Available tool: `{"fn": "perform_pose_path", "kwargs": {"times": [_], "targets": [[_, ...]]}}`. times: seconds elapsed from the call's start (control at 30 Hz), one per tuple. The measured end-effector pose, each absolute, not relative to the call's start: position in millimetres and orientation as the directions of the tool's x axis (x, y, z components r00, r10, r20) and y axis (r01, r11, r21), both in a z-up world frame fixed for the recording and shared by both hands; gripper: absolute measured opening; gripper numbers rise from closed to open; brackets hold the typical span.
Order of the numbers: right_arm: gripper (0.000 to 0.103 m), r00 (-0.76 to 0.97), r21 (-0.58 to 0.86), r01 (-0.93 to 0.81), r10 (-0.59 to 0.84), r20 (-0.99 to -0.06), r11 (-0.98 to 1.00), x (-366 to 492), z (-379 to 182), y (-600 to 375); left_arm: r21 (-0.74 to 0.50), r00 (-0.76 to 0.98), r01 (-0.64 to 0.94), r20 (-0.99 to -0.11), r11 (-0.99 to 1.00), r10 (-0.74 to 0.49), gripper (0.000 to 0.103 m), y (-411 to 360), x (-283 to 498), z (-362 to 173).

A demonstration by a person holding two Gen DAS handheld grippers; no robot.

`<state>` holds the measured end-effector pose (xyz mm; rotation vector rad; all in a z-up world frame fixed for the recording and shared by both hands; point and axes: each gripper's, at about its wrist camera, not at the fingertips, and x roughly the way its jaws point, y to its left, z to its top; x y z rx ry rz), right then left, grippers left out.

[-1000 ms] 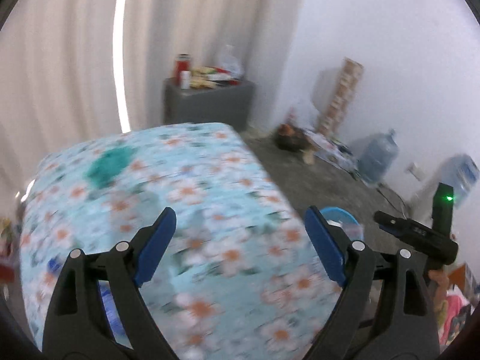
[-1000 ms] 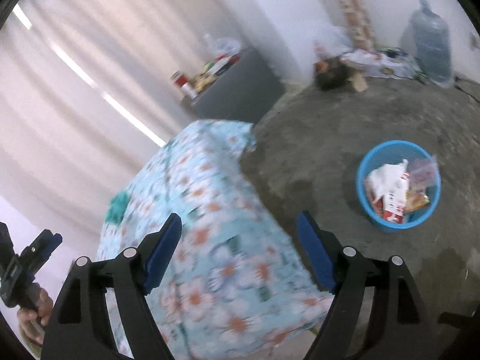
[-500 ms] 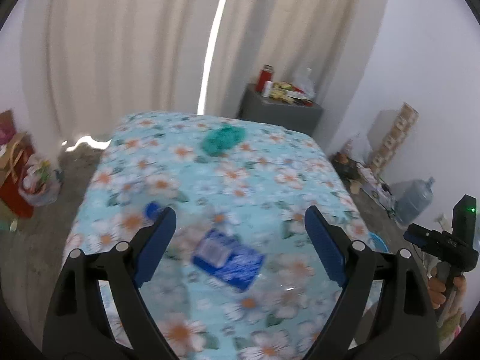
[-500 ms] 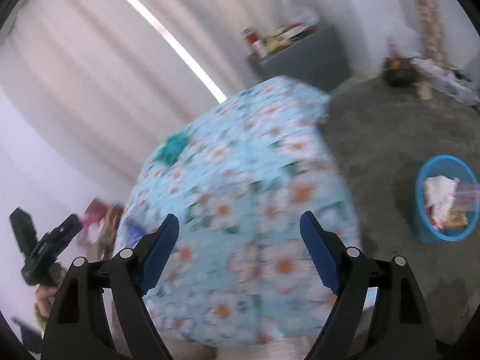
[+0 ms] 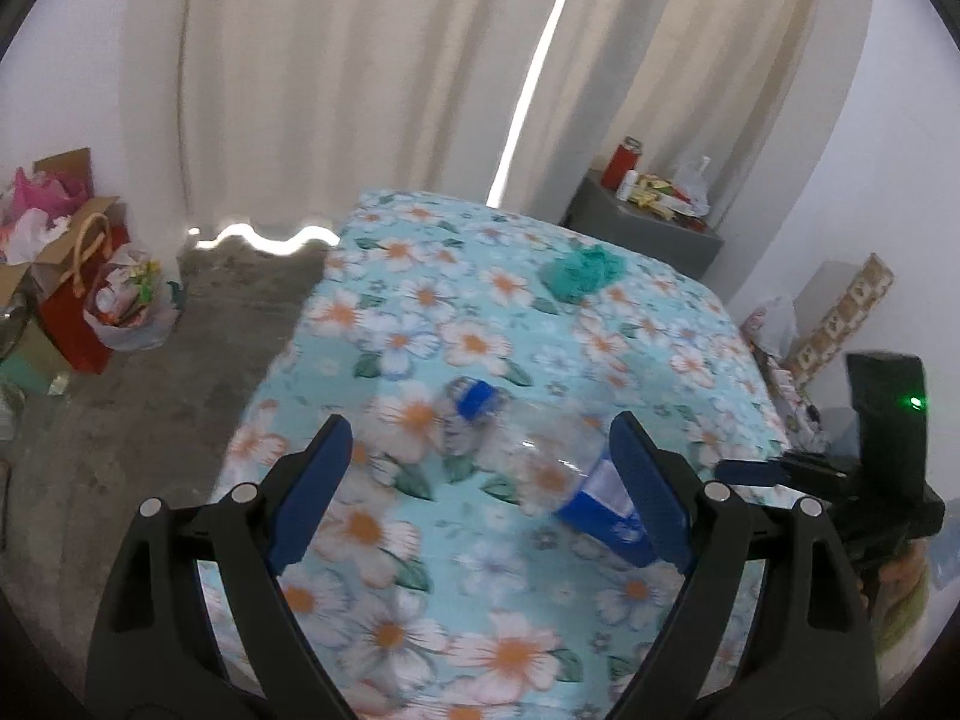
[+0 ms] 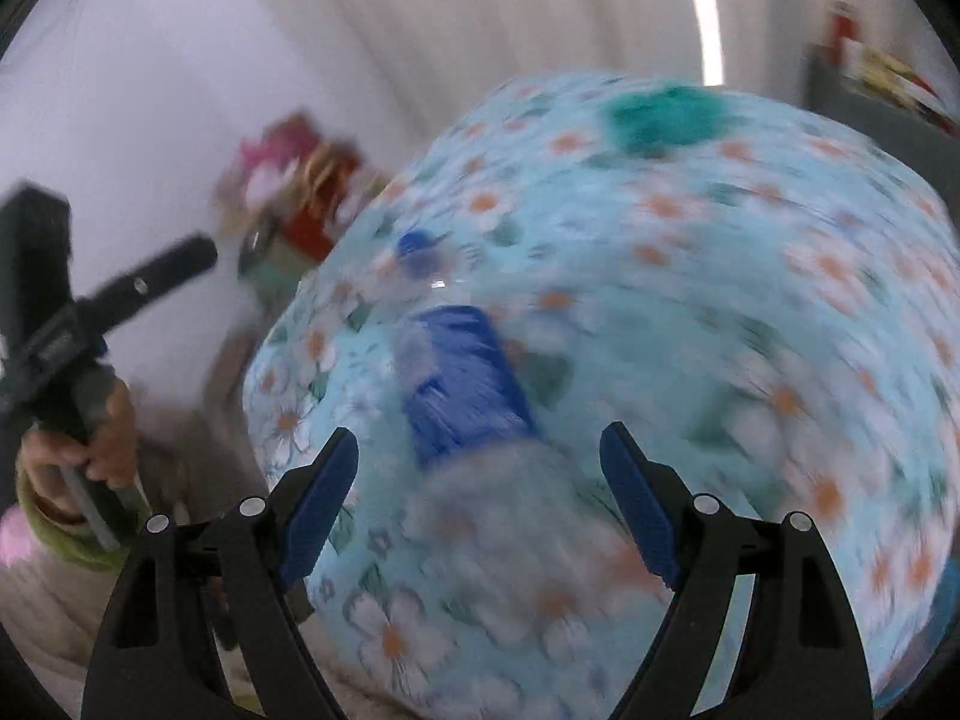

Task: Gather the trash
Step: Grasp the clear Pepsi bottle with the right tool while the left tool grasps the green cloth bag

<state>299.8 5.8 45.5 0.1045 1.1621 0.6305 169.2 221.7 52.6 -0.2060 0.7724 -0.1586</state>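
Bottle (image 5: 540,456) now between open left gripper (image 5: 480,480) fingers.

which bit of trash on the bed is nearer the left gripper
The clear plastic bottle with blue cap, lying between the open left gripper; the teal crumpled wad sits farther back.

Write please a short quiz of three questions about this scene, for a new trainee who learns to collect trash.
1. True or false: the plastic bottle stands upright on the floral cloth.
2. What colour is the bottle's cap?
3. The left gripper is: A) shut on the bottle, B) open and holding nothing, C) shut on the green crumpled item.

Key
1. False: it lies on its side.
2. Blue.
3. B: its jaws stand wide apart; in the right wrist view the right gripper is open as well.
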Motion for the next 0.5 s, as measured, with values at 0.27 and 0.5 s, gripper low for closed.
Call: {"fn": "perform_pose_path", "kwargs": {"times": [0.27,0.5], "targets": [[0.074,0.115,0.277,-0.488,0.375,-0.920,0.828,325.1,4.5,58.6,-0.223,0.696,0.043,-0.692,0.974,-0.189,0.083,235.8,189.2,52.7],[0.062,0.159,0.336,-0.385,0.420,-0.893,0.860,306.5,-1.8,5.3,-0.244,0.688,0.084,-0.687,0.966,-0.233,0.083,213.0,239.9,46.4]]}}
